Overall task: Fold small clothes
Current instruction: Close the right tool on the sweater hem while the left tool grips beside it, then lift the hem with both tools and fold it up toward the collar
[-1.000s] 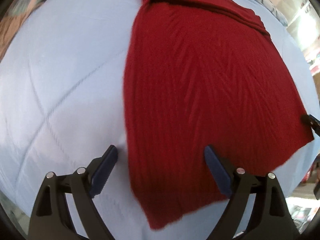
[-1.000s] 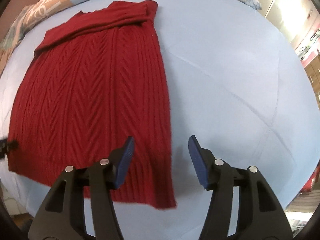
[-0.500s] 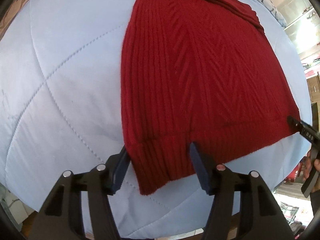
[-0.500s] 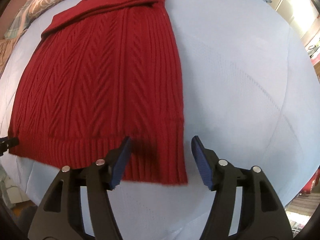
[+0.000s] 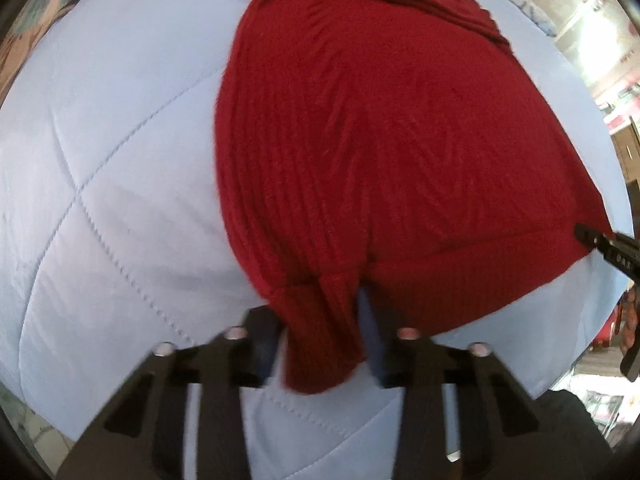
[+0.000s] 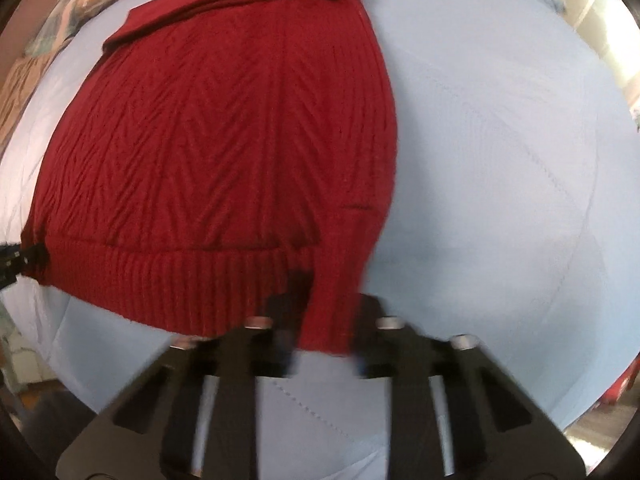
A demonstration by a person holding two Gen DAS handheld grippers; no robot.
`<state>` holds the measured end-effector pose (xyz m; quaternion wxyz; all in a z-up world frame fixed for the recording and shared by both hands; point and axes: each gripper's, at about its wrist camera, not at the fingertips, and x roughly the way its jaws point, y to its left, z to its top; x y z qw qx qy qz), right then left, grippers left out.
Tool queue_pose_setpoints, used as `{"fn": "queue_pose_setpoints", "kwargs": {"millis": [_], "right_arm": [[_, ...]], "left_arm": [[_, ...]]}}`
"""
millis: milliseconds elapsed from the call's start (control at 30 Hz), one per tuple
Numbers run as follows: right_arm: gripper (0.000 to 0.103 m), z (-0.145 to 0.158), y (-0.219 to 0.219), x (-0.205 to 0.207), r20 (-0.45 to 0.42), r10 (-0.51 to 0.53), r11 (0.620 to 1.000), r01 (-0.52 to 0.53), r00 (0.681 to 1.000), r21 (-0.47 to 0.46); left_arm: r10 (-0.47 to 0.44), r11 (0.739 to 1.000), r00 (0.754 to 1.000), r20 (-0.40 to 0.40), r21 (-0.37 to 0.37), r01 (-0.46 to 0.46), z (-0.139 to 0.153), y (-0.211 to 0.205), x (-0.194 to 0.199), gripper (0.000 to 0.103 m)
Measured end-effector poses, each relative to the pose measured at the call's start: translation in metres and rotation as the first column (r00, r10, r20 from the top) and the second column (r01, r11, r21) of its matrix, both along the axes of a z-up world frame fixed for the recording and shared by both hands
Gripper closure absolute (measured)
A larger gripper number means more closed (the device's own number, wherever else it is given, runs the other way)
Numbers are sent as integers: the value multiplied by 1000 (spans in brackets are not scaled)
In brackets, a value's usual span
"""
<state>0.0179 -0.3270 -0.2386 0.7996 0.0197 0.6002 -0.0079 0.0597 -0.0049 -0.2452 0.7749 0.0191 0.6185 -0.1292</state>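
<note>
Sweater: we see a red knit sweater [image 5: 384, 152] lying flat on a bed covered by a light blue quilt [image 5: 100, 168]; its ribbed hem faces both cameras and its folded top edge lies at the far side.
Left hand-held gripper: the left hand-held gripper [image 5: 324, 344] is clamped on the sweater's near left hem corner, which bunches up and lifts between its fingers.
Right hand-held gripper: the right hand-held gripper [image 6: 324, 336] is pinching the sweater's near right hem corner, a raised flap of knit standing between its fingers.
Around the sweater: beyond its far edge, patterned bedding [image 6: 52, 36] shows at the quilt's border; to the right of the sweater in the left view, a bright, cluttered room edge that we cannot resolve.
In the way: each raised hem corner covers part of the fingers holding it.
Hidden or unclear: both grippers' fingers are motion-blurred; the top of the sweater is cut off by the frame in the left view.
Writing: small white letters on the black gripper part at the sweater's right corner in the left view, too small for us to read.
</note>
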Motion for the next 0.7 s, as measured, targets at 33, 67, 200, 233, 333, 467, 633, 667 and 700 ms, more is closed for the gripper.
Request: {"fn": "queue_pose_setpoints", "kwargs": {"millis": [33,67,200,233,333,467,633,667,700], "right_arm": [[93,4,0,2,12,1,1000,-1,1000,-3],[93,7,-1,3,23,-5,1000,5,1000,-4],[94,26,-8,7,74,-15,1000,15,997,-6],[94,31,-9,9,89,-10,1000,11,996,-14],[94,48,-15,22,148,2,1000,2,989,-27],[94,71,-24,53,253,8,999,3,968,-42],[94,90,-27,94,363,13,998,9,932,-60],[94,95,-28,104,390,15,998,12,921,-65],[94,97,-27,112,408,14,998,14,913,-66]], "left_arm": [[-21,1000,1000,18,15,21,3,-4,1,79],[-31,999,999,33,23,30,5,-5,1,79],[-19,1000,994,105,10,18,26,-5,11,81],[-14,1000,991,132,10,12,34,-5,17,81],[-17,1000,978,208,16,14,53,-16,31,81],[-16,1000,947,322,18,11,81,-16,55,82],[13,999,901,435,25,-27,103,-22,98,82],[20,999,886,463,21,-33,110,-21,108,82],[22,999,878,478,20,-36,115,-21,116,82]]}}
